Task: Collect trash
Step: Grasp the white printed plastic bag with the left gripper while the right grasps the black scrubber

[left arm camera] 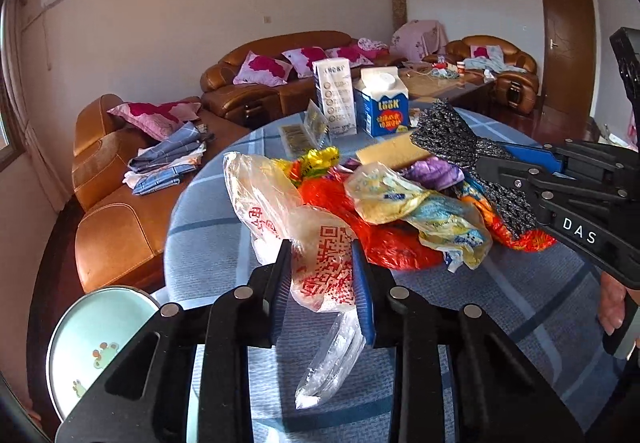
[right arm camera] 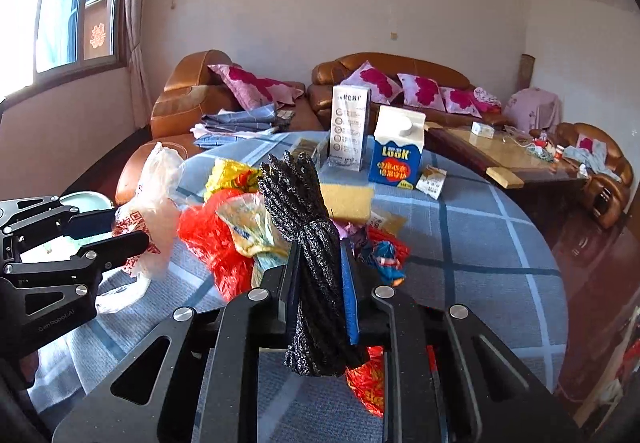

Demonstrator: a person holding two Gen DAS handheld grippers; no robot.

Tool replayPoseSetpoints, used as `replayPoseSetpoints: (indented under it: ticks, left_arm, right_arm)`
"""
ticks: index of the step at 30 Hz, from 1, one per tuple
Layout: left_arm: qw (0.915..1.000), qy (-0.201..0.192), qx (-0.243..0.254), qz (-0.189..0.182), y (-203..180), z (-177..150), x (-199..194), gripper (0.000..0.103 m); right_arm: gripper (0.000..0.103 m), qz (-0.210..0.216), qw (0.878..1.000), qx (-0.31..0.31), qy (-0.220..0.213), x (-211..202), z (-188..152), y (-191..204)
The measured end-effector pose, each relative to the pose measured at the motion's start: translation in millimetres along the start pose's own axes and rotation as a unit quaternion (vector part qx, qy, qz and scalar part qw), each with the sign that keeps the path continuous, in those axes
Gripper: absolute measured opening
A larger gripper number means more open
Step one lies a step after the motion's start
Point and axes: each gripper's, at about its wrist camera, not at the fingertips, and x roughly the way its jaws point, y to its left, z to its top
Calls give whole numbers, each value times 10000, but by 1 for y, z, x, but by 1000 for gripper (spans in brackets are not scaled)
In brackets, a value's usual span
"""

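Observation:
A heap of trash lies on the blue checked table [left arm camera: 500, 307]: a clear plastic bag with red QR print [left arm camera: 324, 267], a red wrapper [left arm camera: 384, 239], a yellow-blue wrapper [left arm camera: 404, 199]. My left gripper [left arm camera: 322, 271] is shut on the QR-print bag at the heap's near edge; it also shows in the right wrist view [right arm camera: 132, 227]. My right gripper [right arm camera: 320, 263] is shut on a black-grey cord bundle [right arm camera: 304, 203], held above the heap; the bundle also shows in the left wrist view [left arm camera: 452, 131].
A blue milk carton [left arm camera: 384, 103], a tall white box [left arm camera: 336, 95] and a yellow sponge [left arm camera: 392, 153] stand at the table's far side. A pale green basin [left arm camera: 96, 339] sits low at the left. Brown sofas [left arm camera: 276, 83] and a coffee table [right arm camera: 504, 155] lie beyond.

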Motion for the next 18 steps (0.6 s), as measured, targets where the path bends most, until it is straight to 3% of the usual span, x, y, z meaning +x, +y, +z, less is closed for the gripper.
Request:
replayPoseSetpoints:
  ticks: [7,18]
  left_arm:
    - [9973,-291,-78,668,27,7,-29,28]
    - [9927,-275,-304,1131,65,3,-37,28]
  right_arm:
    - [19,396,9990,-103,-151,6,31,23]
    - [19,857,9947,-519,-231,31,62,65]
